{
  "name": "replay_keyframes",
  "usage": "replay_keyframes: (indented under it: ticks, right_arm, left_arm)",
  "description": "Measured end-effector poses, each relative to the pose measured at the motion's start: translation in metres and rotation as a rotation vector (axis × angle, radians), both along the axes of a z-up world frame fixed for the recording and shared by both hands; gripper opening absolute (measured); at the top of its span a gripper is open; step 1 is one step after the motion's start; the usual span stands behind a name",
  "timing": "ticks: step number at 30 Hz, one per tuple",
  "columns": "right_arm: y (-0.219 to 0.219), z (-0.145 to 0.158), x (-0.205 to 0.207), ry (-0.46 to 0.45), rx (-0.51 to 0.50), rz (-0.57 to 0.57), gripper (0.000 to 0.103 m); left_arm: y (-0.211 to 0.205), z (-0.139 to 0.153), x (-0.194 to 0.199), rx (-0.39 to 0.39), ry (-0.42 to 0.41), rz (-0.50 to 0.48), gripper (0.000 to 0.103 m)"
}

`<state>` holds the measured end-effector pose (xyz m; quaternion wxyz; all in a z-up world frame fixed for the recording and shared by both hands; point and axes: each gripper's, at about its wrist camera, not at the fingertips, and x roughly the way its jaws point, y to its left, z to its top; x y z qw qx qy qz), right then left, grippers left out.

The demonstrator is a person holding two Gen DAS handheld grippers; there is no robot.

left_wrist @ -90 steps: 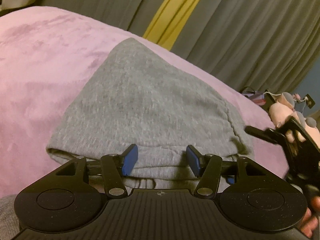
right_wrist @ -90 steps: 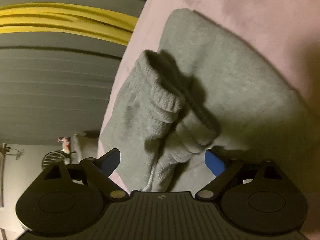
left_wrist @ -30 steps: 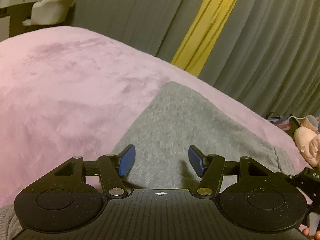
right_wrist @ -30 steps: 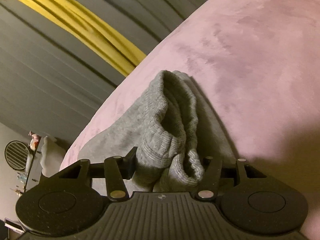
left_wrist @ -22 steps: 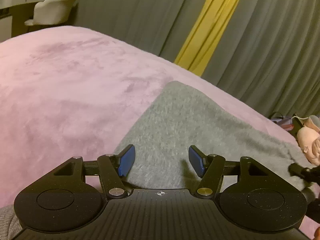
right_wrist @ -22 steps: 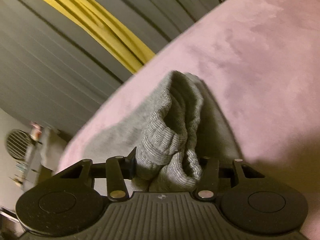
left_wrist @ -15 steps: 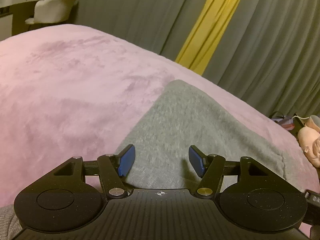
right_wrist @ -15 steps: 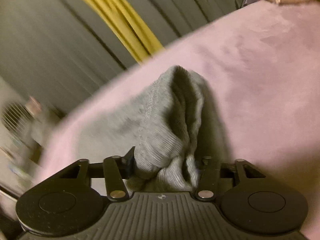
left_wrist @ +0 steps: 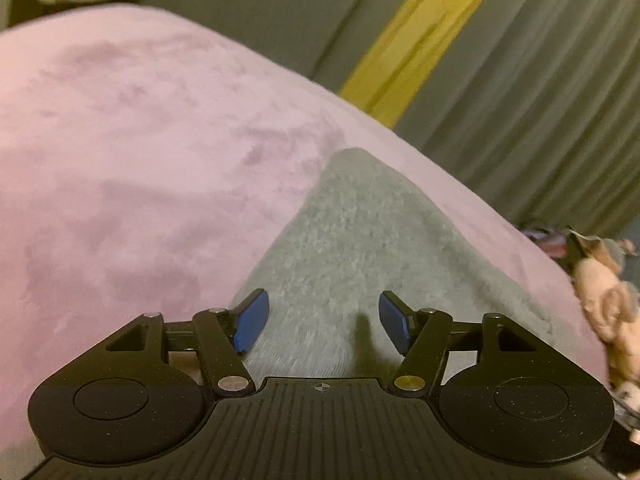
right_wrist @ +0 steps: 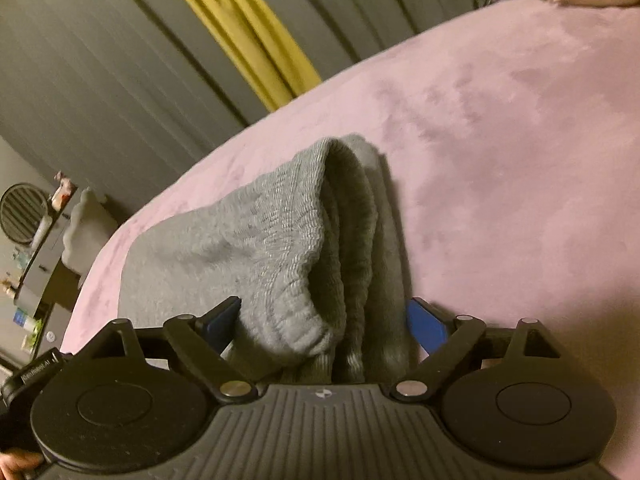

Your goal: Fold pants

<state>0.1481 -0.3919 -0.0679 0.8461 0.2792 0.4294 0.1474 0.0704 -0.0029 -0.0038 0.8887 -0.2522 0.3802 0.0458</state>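
Pants (right_wrist: 280, 240) sit between the opening right gripper (right_wrist: 320, 320), seemingly released; left gripper (left_wrist: 320, 320) gapes.

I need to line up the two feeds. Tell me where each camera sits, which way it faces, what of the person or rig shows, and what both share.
Left wrist: sits on the left hand-held gripper, looks down along its blue pads, which stand apart, over the flat grey pants on the pink blanket.
Right wrist: sits on the right hand-held gripper, faces the bunched ribbed pants edge between its opening jaws; a fingertip shows bottom left.
Shared: pants, blanket, grey curtain with yellow stripe.
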Motion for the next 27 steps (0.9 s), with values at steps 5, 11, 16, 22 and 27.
replay_keyframes:
  ticks: [5, 11, 16, 22, 27]
  right_arm:
    - [-0.004, -0.014, 0.023, 0.022, 0.108, 0.069, 0.099]
    - [-0.016, -0.031, 0.045, 0.003, 0.25, 0.119, 0.084]
    - [-0.022, -0.041, 0.058, 0.016, 0.308, 0.196, 0.073]
    - [-0.01, -0.038, 0.072, -0.001, 0.323, 0.297, 0.095]
    - [-0.014, -0.043, 0.076, -0.001, 0.366, 0.302, 0.095]
  left_arm:
    - [0.016, 0.005, 0.035, -0.029, 0.039, -0.182, 0.071]
    - [0.017, -0.014, 0.096, -0.038, 0.153, -0.293, 0.075]
    - [0.001, -0.018, 0.123, 0.029, 0.196, -0.425, 0.087]
    - [0.012, -0.007, 0.125, 0.012, 0.198, -0.422, 0.08]
    - [0.035, -0.003, 0.122, 0.075, 0.189, -0.336, 0.081]
